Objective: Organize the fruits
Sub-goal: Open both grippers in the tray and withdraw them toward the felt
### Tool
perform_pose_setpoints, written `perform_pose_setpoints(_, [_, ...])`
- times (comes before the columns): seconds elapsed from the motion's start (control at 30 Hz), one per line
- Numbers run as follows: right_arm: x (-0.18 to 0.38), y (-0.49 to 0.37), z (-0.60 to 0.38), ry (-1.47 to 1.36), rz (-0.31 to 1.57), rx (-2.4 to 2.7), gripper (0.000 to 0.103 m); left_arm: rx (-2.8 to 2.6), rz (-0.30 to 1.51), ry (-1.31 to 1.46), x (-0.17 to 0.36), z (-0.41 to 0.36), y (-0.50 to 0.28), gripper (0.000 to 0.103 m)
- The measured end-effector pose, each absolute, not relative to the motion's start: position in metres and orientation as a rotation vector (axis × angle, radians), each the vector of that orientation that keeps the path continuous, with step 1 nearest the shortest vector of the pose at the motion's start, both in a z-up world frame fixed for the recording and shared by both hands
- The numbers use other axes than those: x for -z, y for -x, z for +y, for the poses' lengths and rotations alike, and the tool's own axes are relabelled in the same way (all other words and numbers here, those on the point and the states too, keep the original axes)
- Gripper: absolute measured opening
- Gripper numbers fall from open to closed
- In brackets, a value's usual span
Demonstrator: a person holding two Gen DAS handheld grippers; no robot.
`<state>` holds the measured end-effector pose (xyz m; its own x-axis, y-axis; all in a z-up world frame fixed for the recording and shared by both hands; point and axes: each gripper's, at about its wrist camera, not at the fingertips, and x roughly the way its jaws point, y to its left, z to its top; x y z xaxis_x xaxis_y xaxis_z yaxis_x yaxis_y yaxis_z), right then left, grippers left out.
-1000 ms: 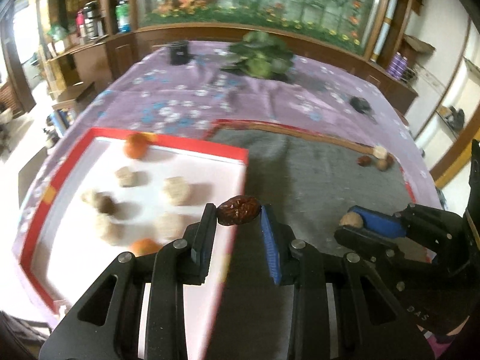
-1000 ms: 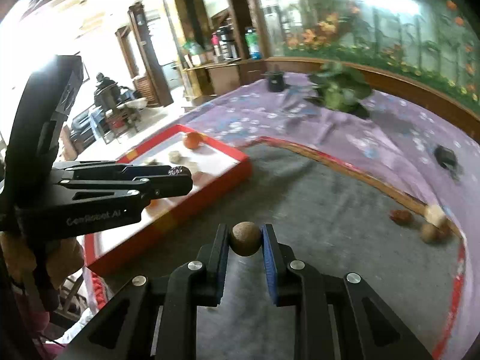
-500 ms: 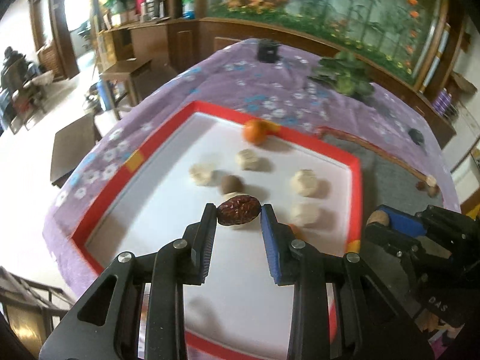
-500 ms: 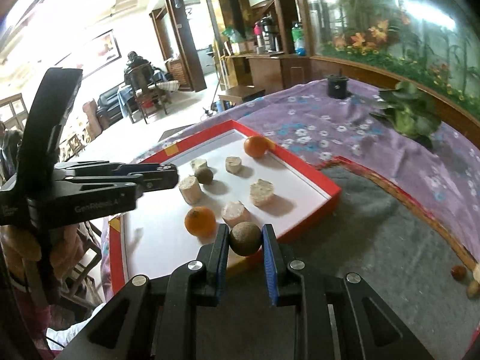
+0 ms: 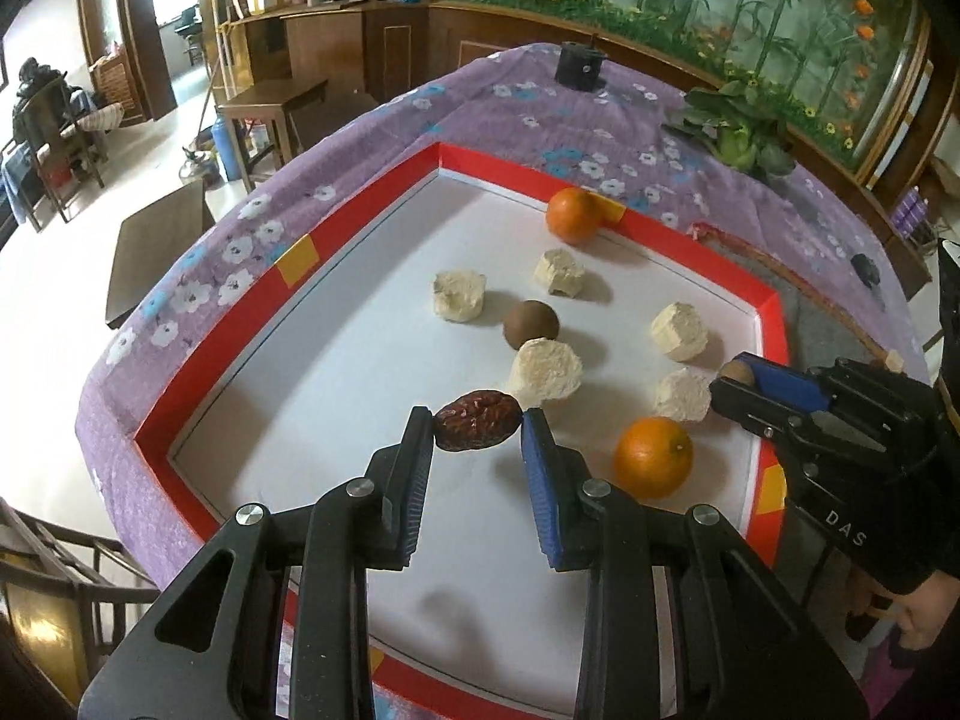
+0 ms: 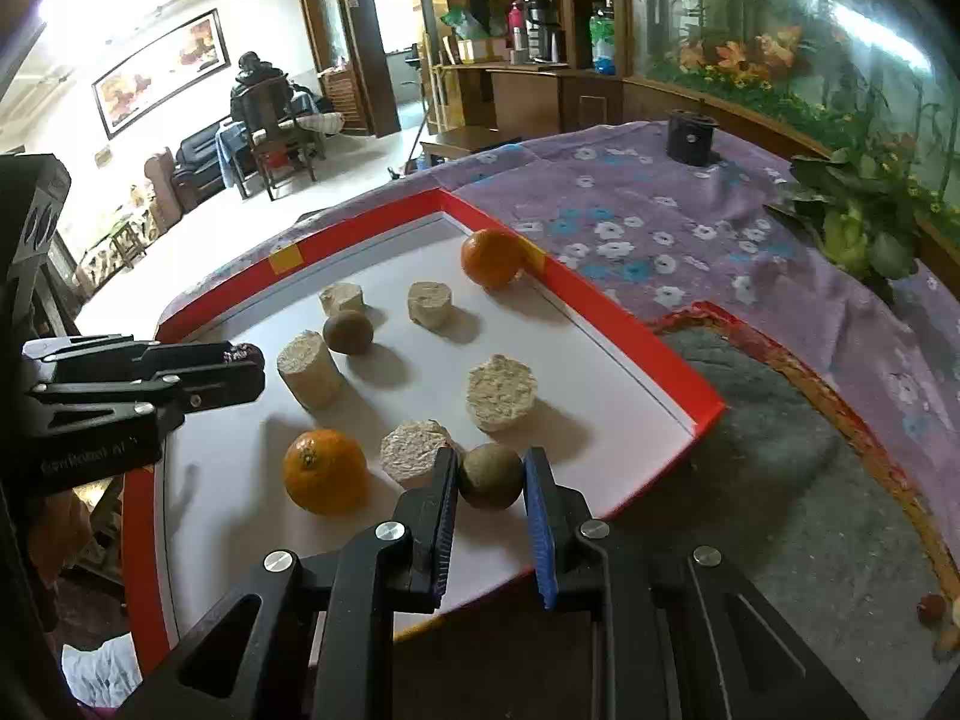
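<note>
My left gripper (image 5: 477,429) is shut on a wrinkled dark red date (image 5: 477,428), held over the white floor of the red-rimmed tray (image 5: 282,276). My right gripper (image 6: 489,477) is shut on a small brown round fruit (image 6: 490,475) above the tray's (image 6: 636,342) near right part. Each gripper shows in the other view: the right gripper (image 5: 741,381) and the left gripper (image 6: 240,360). Inside the tray lie two oranges (image 5: 653,457) (image 5: 573,215), another brown fruit (image 5: 531,324) and several pale cut chunks (image 5: 545,372).
A grey felt mat (image 6: 780,510) with a red-brown border lies right of the tray on the purple flowered cloth (image 6: 630,210). A few small fruits (image 6: 933,609) remain at the mat's far right edge. A leafy plant (image 6: 852,222) and a black cup (image 6: 690,135) stand farther back.
Both grippers have carried their fruit leftward from above the grey mat to above the tray and come lower. Their grips have not changed.
</note>
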<state>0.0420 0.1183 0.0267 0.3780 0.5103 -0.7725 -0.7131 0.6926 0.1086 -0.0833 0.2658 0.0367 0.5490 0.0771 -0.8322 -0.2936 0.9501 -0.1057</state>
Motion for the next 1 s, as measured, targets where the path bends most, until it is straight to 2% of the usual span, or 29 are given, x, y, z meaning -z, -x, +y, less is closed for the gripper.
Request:
perform_pose_setpoints(0.13, [-0.026,-0.041,0.119,0.255,0.883,-0.802,0.021,-0.251,0.977,0.289,-0.032,0.272,0.081,0.030])
perform_pose_setpoints(0.23, [-0.031,-0.037,0.112,0.207,0.878,-0.817,0.031,-0.279,0.973,0.268,-0.032,0.270,0.081,0.031])
perform_pose_setpoints(0.37, [-0.044,-0.023,0.095,0.169,0.846,-0.809,0.033,-0.301,0.923,0.246,-0.041,0.264,0.085,0.056])
perform_pose_setpoints(0.57, [-0.059,-0.005,0.068,0.128,0.799,-0.785,0.040,-0.336,0.850,0.218,-0.058,0.249,0.088,0.056])
perform_pose_setpoints(1.0, [-0.065,0.006,-0.001,0.065,0.792,-0.652,0.042,-0.253,0.815,0.175,-0.073,0.178,0.069,0.056])
